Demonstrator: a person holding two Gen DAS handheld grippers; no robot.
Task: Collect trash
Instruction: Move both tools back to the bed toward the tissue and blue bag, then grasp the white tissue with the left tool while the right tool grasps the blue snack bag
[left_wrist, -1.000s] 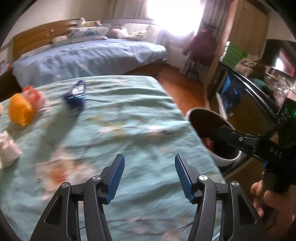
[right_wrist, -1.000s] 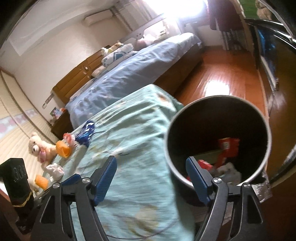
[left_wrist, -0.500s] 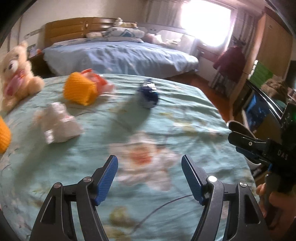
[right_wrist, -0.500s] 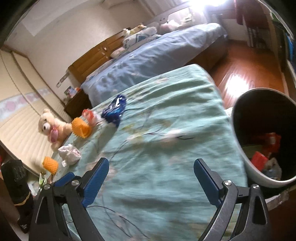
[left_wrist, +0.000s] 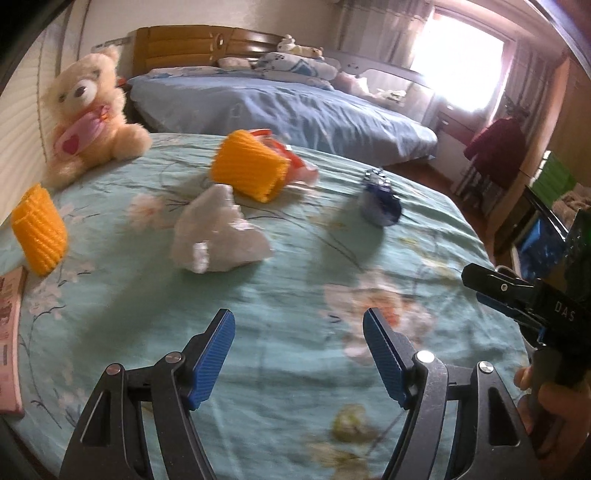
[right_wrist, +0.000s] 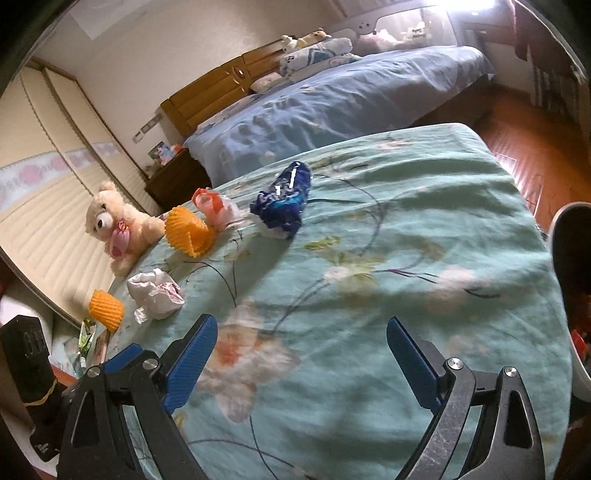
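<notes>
Blue ribbed pads (left_wrist: 212, 360) of the left gripper (left_wrist: 297, 356) gape wide, gripping nothing; the right gripper (right_wrist: 301, 363) is likewise spread and empty. Both hover above the teal flowered bedspread (left_wrist: 295, 280), between pickups. Nearest trash is the crumpled white paper wad (left_wrist: 218, 232), ahead-left; the next move probably calls for reaching and closing there. A crinkled blue wrapper (right_wrist: 284, 201) lies farther off, the bin's white rim (right_wrist: 556, 236) at right.

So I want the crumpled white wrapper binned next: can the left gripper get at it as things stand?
Probably yes. The left gripper is open and empty, and the white wrapper lies ahead on the bedspread with only bare cloth between. The orange net lies behind it, not in the way.
</notes>
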